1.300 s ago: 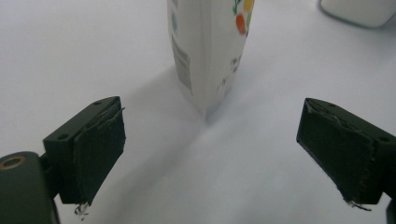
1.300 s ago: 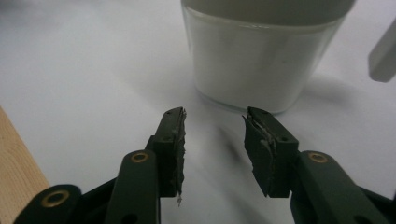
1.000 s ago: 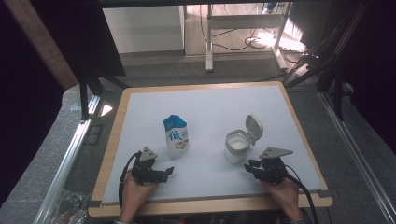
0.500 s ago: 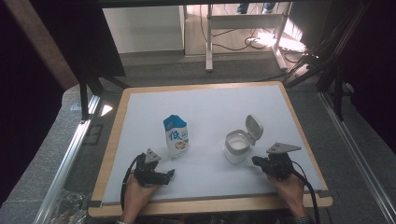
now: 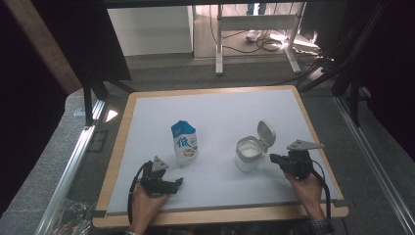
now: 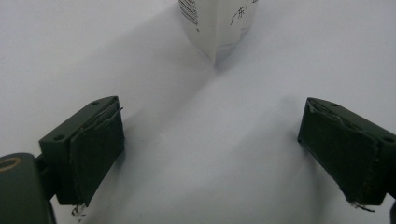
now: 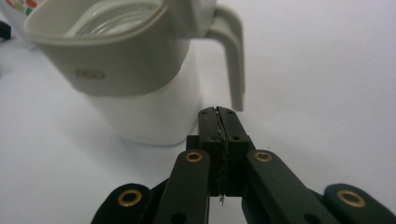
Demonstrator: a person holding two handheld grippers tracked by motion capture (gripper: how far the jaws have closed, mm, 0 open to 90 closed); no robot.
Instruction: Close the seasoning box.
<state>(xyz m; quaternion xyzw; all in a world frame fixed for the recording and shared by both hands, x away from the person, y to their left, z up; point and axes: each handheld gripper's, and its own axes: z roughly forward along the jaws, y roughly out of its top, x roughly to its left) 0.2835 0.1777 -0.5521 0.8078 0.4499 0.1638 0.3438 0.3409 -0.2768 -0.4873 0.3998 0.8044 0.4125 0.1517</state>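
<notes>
A blue and white milk carton (image 5: pixel 184 142) stands upright on the white table top (image 5: pixel 215 112), left of centre. Its lower corner (image 6: pixel 215 25) appears at the top of the left gripper view. My left gripper (image 5: pixel 178 182) lies below it near the front edge, open, its two pads (image 6: pixel 95 147) wide apart with nothing between them. A white jug (image 5: pixel 248 152) with its lid flipped up stands right of centre. My right gripper (image 5: pixel 272 158) is shut, empty, its tip (image 7: pixel 218 114) just short of the jug's handle (image 7: pixel 233 60).
The table has a wooden rim (image 5: pixel 220 215) all round. A metal rail (image 5: pixel 73 161) runs along its left side. Behind the table stands a white desk frame (image 5: pixel 254 29) with cables on the floor.
My right gripper has moved up and to the right, then settled close beside the jug's handle side. The left gripper has barely moved.
</notes>
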